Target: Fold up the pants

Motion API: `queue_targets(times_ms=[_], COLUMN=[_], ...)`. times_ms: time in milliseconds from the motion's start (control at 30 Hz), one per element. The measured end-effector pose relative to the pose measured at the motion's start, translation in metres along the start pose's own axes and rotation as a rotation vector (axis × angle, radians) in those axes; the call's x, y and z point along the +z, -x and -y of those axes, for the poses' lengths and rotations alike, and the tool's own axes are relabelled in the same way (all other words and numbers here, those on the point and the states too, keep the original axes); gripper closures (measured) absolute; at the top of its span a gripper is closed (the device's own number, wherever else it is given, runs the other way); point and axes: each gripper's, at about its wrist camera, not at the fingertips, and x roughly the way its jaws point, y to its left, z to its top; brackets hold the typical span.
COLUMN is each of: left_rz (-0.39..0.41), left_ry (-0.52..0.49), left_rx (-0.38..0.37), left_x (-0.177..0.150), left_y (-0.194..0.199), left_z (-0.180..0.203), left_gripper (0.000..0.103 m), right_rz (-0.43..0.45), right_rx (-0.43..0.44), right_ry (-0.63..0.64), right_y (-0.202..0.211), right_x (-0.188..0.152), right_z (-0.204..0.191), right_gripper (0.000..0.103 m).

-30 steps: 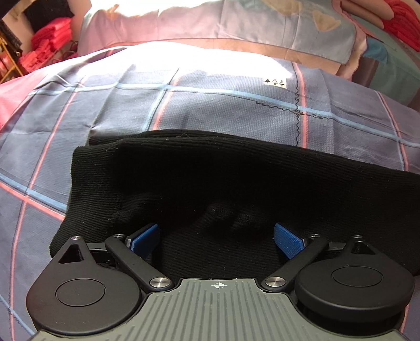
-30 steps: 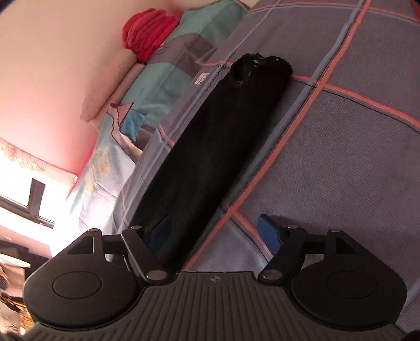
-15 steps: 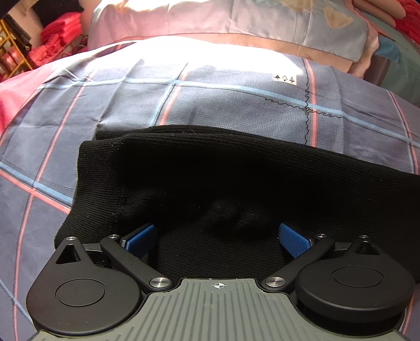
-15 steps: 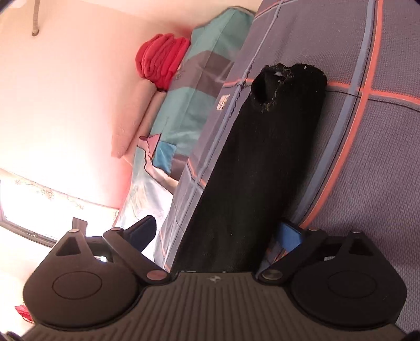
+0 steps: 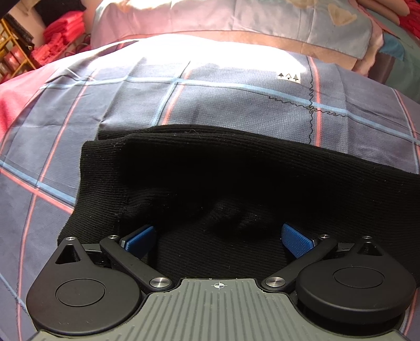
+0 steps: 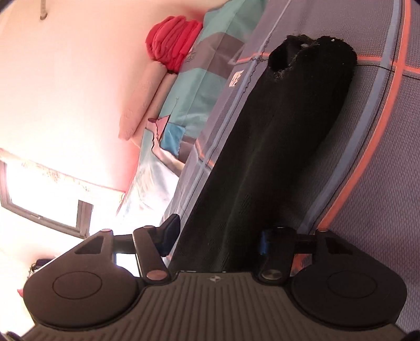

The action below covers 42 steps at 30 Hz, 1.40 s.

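Pants (image 5: 236,178), black knit, lie across the middle of the left wrist frame on a checked bedsheet (image 5: 210,105); in the right wrist view they run lengthwise to upper right. Pillow (image 5: 236,18) along top edge. Left claw (image 5: 219,236) spread apart over the fabric. Right claw (image 6: 218,236) open, astride the pants, not clamped.

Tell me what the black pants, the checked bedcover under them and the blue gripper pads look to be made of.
Black pants: a soft knit, probably cotton or a blend; fine ribbing, matte, fuzzy edges.
Checked bedcover: thin woven cloth, likely cotton; visible grid weave, printed lines, matte.
Blue pads on the left hand-held gripper: seemingly rubber or soft plastic; a fine textured surface shows.
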Motion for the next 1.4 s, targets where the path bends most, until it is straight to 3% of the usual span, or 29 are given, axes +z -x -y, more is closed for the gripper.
queue_targets(times_ms=[33, 100, 200, 233, 400, 533, 600, 700, 733, 800, 867, 1000, 1067, 1167, 1233, 1333, 1400], left_rz=[0.000, -0.001, -0.004, -0.007, 0.014, 0.046, 0.077, 0.100, 0.103, 0.106, 0.103, 0.111, 0.116, 0.138, 0.143, 0.144, 0.148], left_ry=[-0.001, 0.000, -0.004, -0.005, -0.042, -0.042, -0.022, 0.009, 0.017, 0.025, 0.022, 0.009, 0.008, -0.010, -0.031, -0.065, -0.081], left_rx=[0.000, 0.001, 0.003, 0.004, 0.039, 0.043, 0.032, 0.025, 0.026, 0.022, 0.021, 0.004, -0.016, -0.054, -0.075, -0.103, -0.111], left_x=[0.000, 0.000, 0.001, 0.001, 0.001, 0.003, 0.004, 0.005, 0.006, 0.007, 0.006, 0.001, 0.000, -0.001, -0.001, -0.001, -0.002], left_y=[0.000, 0.000, 0.000, 0.001, 0.012, 0.027, 0.037, 0.047, 0.048, 0.050, 0.052, 0.057, 0.059, 0.066, 0.068, 0.071, 0.073], left_z=[0.000, 0.000, 0.001, 0.001, 0.009, 0.007, 0.001, -0.009, -0.010, -0.014, -0.015, -0.016, -0.012, 0.006, 0.021, 0.042, 0.054], left_gripper=[0.000, 0.000, 0.000, 0.000, 0.000, 0.000, 0.000, 0.000, 0.000, 0.000, 0.000, 0.000, 0.000, 0.000, 0.000, 0.000, 0.000], right_rz=[0.015, 0.038, 0.038, 0.038, 0.094, 0.209, 0.281, 0.363, 0.336, 0.204, 0.058, 0.065, 0.135, 0.157, 0.189, 0.085, 0.085], right_rx=[-0.003, -0.040, -0.092, -0.133, -0.293, -0.371, -0.360, -0.285, -0.248, -0.240, -0.275, -0.272, -0.277, -0.320, -0.304, -0.316, -0.324], right_ry=[-0.029, -0.038, -0.004, 0.038, 0.404, 0.852, 1.181, 1.711, 1.892, 2.101, 2.167, 2.149, 2.138, 1.999, 1.922, 2.106, 2.164], right_y=[-0.001, -0.005, -0.008, -0.008, -0.007, 0.000, 0.002, 0.000, -0.008, -0.025, -0.041, -0.042, -0.040, -0.046, -0.042, -0.057, -0.061], right_x=[0.002, 0.003, 0.002, 0.002, -0.024, -0.086, -0.146, -0.249, -0.284, -0.326, -0.343, -0.336, -0.330, -0.322, -0.318, -0.336, -0.339], right_z=[0.002, 0.001, -0.006, -0.013, -0.069, -0.125, -0.149, -0.148, -0.137, -0.112, -0.095, -0.102, -0.111, -0.130, -0.136, -0.117, -0.104], right_gripper=[0.049, 0.065, 0.077, 0.083, 0.083, 0.083, 0.082, 0.074, 0.072, 0.069, 0.077, 0.077, 0.077, 0.079, 0.078, 0.077, 0.077])
